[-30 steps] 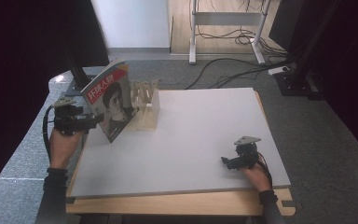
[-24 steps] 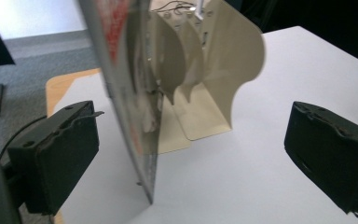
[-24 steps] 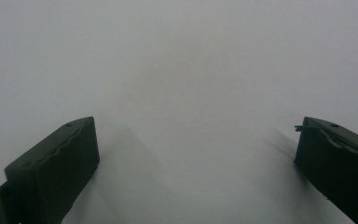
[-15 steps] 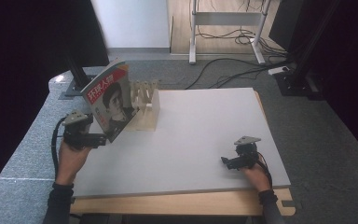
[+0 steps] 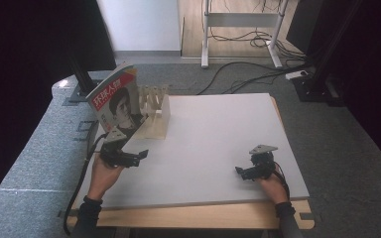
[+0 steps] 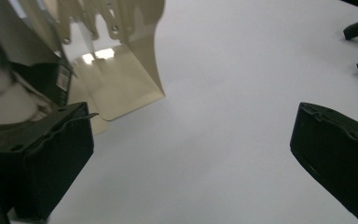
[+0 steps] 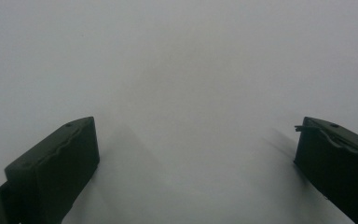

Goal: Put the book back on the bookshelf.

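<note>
Magazine point(image 5: 115, 101) just beyond left tool point(image 5: 140, 156).

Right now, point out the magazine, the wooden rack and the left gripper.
magazine point(image 5: 117, 101), high view, on its front cover.
wooden rack point(image 5: 158, 121), high view, on its side panel.
left gripper point(image 5: 141, 154), high view, between its open fingertips.

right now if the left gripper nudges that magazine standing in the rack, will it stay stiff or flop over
The magazine leans tilted in the wooden rack, so a nudge would probably tip it. It looks thin, so likely floppy and light. Its glossy cover may slip between the open left gripper jaws.
</note>
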A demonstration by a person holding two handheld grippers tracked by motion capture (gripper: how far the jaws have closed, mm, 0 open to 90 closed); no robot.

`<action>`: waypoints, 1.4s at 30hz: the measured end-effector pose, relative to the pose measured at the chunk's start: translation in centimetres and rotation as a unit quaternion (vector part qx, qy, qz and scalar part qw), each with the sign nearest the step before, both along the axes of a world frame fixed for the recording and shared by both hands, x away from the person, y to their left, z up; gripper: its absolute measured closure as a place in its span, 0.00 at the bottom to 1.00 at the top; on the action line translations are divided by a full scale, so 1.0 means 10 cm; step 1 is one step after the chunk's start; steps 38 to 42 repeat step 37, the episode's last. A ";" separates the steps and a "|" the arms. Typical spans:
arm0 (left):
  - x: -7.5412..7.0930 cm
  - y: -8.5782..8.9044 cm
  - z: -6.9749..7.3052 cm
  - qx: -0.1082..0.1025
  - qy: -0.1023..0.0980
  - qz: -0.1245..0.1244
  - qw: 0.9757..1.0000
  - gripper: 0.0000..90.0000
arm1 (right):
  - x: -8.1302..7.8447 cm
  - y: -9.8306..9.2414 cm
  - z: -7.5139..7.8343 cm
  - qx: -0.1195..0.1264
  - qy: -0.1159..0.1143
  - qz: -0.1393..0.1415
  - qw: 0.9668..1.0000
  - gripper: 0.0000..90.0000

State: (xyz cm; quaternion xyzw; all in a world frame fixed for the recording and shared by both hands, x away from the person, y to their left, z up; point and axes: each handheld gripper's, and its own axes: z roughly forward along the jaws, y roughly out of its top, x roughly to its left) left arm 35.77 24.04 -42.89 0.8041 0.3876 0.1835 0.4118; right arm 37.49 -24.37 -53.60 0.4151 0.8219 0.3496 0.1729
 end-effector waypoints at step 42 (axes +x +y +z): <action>0.06 -0.48 -0.99 0.077 0.078 -0.023 0.994 0.00 | -0.01 0.00 -0.01 -0.001 -0.002 -0.001 1.000 0.00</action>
